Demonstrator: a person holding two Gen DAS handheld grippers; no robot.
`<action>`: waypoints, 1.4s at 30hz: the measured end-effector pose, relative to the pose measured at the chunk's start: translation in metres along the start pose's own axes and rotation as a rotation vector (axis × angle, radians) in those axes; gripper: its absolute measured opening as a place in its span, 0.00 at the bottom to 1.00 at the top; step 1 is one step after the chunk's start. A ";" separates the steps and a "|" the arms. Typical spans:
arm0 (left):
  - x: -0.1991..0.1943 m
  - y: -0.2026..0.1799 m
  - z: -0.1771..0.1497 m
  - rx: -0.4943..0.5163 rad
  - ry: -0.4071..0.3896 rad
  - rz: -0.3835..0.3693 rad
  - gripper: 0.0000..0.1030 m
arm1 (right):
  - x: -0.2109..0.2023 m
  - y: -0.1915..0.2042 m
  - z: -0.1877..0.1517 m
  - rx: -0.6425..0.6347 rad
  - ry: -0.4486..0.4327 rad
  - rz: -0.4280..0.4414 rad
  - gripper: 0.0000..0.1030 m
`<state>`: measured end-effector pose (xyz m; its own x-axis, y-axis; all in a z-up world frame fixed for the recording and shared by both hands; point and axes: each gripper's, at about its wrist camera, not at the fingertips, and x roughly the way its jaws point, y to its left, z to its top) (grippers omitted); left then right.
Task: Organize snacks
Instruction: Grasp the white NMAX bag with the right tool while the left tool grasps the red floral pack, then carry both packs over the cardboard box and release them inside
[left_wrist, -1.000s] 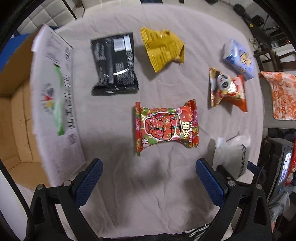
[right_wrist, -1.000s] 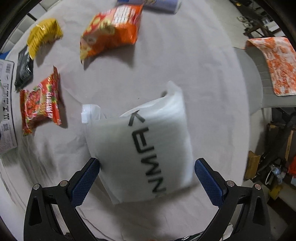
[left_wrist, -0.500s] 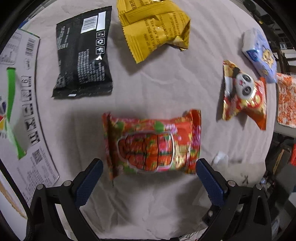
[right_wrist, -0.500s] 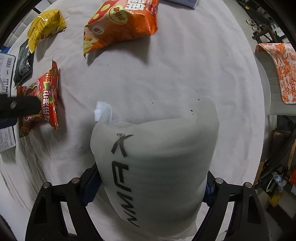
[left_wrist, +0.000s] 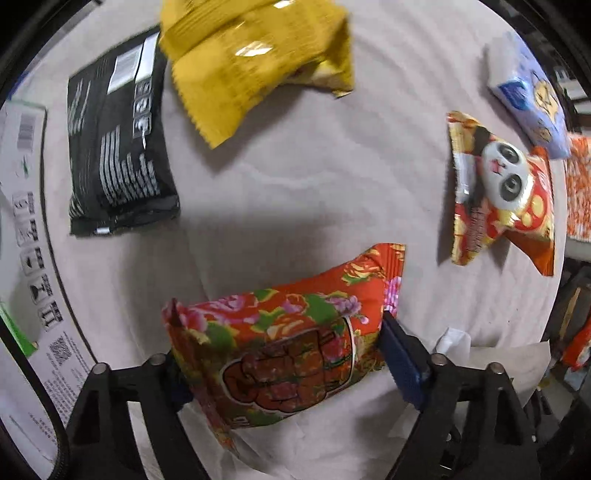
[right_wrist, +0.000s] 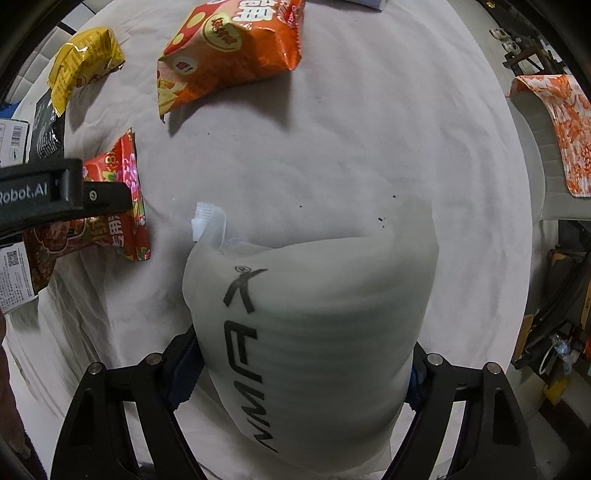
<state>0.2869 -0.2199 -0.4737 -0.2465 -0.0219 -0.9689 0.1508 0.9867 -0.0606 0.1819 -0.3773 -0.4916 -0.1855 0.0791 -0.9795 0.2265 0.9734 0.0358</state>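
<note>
The left gripper has its jaws clamped on the red floral snack packet, the right gripper on the white foam pouch, both just over the desk. Lift gently; crushing seems likely if squeezed harder.

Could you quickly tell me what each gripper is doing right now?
Left gripper: closed on the red floral snack pack.
Right gripper: closed on the white foam pouch.

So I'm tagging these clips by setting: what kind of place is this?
Probably a workshop or storage room, not a kitchen: a cloth-covered table set out with snack packets such as the panda packet, a printed cardboard box at its edge, and cluttered equipment on the floor beyond.
</note>
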 end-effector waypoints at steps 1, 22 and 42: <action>0.000 -0.004 0.000 0.010 -0.009 0.014 0.79 | -0.001 0.001 -0.003 0.003 0.000 0.002 0.82; -0.051 0.009 -0.070 0.006 -0.138 -0.031 0.75 | -0.039 -0.020 -0.014 0.038 -0.045 0.058 0.69; -0.126 0.026 -0.133 0.010 -0.274 -0.109 0.74 | -0.120 -0.022 -0.039 -0.010 -0.138 0.136 0.66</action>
<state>0.1947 -0.1697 -0.3214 0.0055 -0.1722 -0.9851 0.1478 0.9744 -0.1695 0.1618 -0.4003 -0.3668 -0.0211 0.1809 -0.9833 0.2307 0.9578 0.1713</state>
